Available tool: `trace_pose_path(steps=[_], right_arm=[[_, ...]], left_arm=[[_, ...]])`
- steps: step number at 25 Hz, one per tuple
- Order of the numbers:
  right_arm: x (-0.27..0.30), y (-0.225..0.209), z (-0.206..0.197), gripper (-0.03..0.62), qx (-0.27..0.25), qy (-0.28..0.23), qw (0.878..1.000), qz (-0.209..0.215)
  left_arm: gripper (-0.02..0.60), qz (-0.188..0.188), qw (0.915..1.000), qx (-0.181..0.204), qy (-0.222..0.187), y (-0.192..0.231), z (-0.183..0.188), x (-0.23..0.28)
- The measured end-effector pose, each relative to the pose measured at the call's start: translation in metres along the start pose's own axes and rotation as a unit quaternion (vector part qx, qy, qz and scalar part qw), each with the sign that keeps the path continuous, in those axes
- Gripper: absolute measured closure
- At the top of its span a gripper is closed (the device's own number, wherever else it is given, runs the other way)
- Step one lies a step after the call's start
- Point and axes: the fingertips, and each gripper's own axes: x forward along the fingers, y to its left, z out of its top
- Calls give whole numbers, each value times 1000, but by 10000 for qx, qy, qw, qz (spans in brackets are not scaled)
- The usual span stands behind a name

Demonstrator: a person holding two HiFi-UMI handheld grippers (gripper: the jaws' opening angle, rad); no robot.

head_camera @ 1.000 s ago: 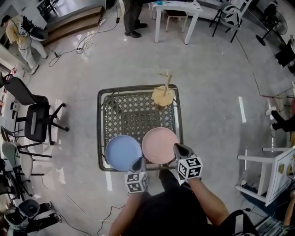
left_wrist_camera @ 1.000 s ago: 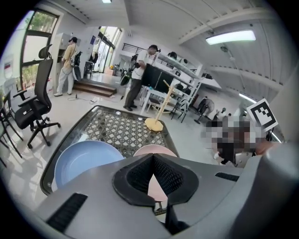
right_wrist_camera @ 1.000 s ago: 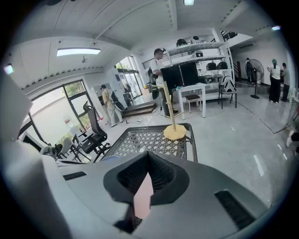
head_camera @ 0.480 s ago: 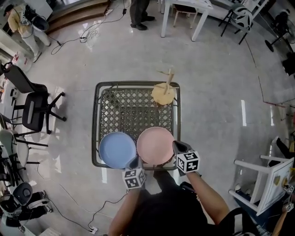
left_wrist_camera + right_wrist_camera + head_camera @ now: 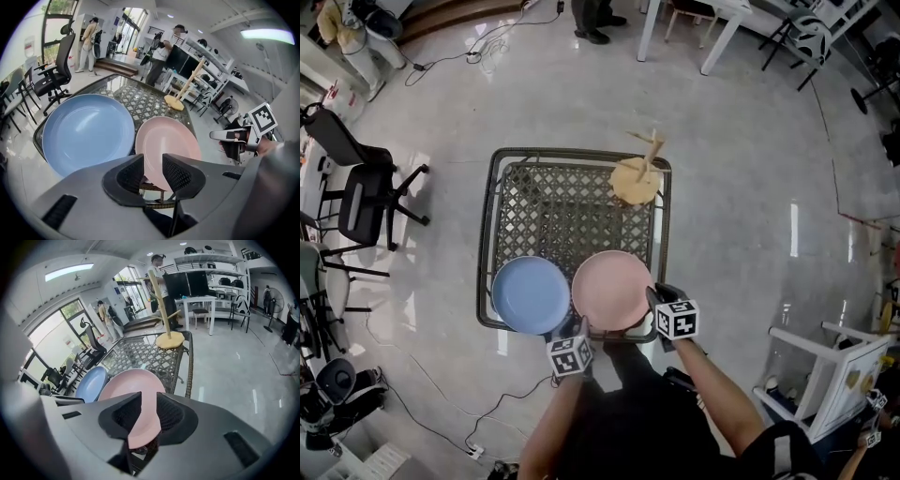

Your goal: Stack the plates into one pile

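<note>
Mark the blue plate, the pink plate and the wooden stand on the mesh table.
blue plate (image 5: pixel 531 295): head view, the middle of its flat well.
pink plate (image 5: pixel 612 289): head view, the middle of its flat well.
wooden stand (image 5: pixel 636 181): head view, its round base.

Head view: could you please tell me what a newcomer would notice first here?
A round blue plate and a round pink plate catch the eye first, lying side by side at the near edge of the dark metal lattice table, blue on the left. After them, a pale wooden peg stand stands out at the table's far right corner.
</note>
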Motion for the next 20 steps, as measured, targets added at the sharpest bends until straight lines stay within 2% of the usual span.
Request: trace_pose_path(steps=[8,15,20], right_arm=[[35,-27,-35,505,10,528,9985,-111],[49,-32,-49,505,104,766,9970,-59],[56,-33,-58,505,155,886,9959,-63]], left_arm=[[448,239,9992,-105,313,10,-26,33],[442,306,9978,-370,463,17,-37,49],[443,348,9969,-417,560,21,-40,57]])
